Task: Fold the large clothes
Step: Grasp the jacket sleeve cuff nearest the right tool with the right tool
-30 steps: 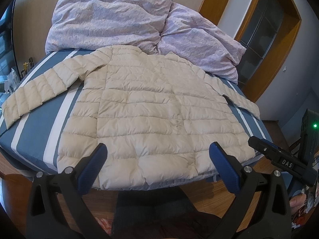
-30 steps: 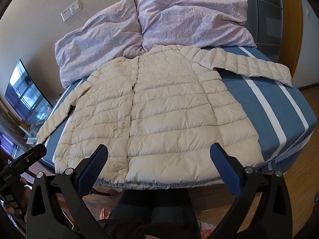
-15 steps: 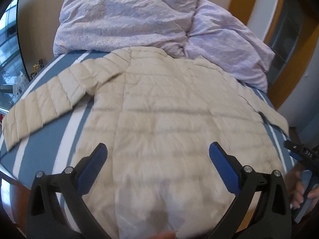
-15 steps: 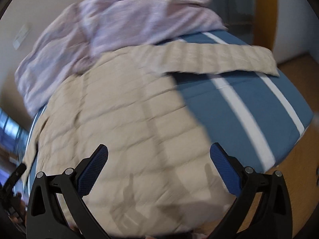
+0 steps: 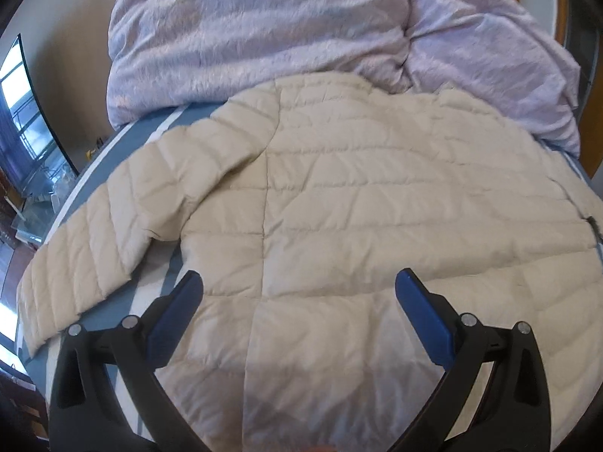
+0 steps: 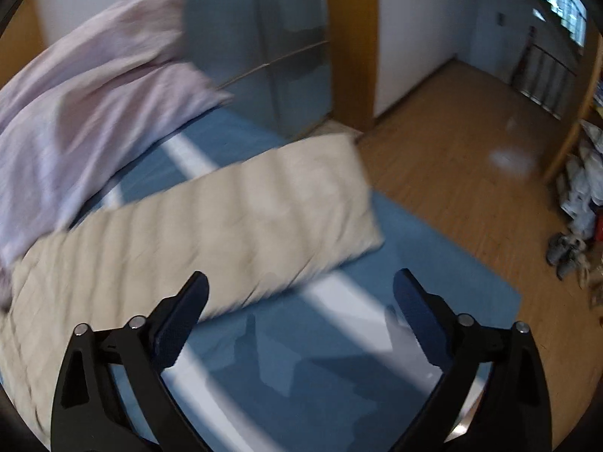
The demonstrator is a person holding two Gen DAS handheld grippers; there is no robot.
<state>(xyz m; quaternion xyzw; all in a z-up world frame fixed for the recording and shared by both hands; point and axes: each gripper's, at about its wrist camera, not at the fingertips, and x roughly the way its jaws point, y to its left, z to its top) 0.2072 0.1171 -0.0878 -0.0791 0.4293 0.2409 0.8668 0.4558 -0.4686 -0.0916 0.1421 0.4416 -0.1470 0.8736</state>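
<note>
A cream quilted puffer jacket (image 5: 358, 203) lies spread flat on a bed with a blue, white-striped sheet (image 5: 113, 150). Its left sleeve (image 5: 86, 256) stretches toward the bed's left edge. My left gripper (image 5: 297, 293) is open and empty, low over the jacket's body. In the right wrist view the jacket's right sleeve (image 6: 226, 218) lies across the blue sheet (image 6: 301, 358), its cuff near the bed edge. My right gripper (image 6: 299, 290) is open and empty, just in front of that sleeve.
Crumpled lilac bedding (image 5: 282, 22) is piled at the head of the bed, also visible in the right wrist view (image 6: 86, 86). A wooden floor (image 6: 452, 150) lies beyond the bed's right edge, with shoes (image 6: 565, 252) and a wooden door frame (image 6: 350, 37).
Both grippers have moved forward from the foot of the bed. The left one is now over the jacket's body; the right one has swung right toward the right sleeve. Both stay open.
</note>
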